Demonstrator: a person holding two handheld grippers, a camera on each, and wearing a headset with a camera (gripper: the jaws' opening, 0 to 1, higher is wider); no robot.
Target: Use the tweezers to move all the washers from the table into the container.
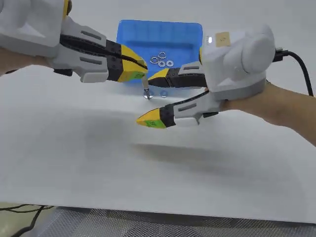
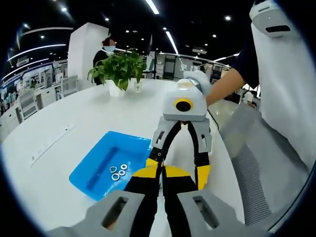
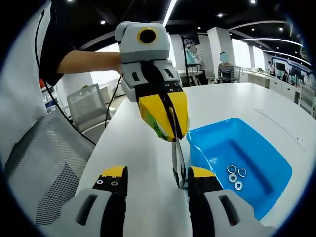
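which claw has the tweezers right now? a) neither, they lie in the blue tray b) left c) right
B: the left claw is shut on the tweezers, which hang tips down, while the right claw stands open with nothing in it.

The head view looks forward and steeply down on the white worktop [image 1: 98, 163] from close above. The blue container [image 1: 143, 34] sits at upper centre, the left claw [image 1: 140, 69] enters from upper left and the right claw [image 1: 148, 98] from the right. Each gripper view sits low over the worktop, close in, facing the opposite claw head-on. The container lies lower left in the left gripper view and lower right in the right gripper view. All three views share the container. The head and right gripper views also share the tweezers [image 1: 146, 90].
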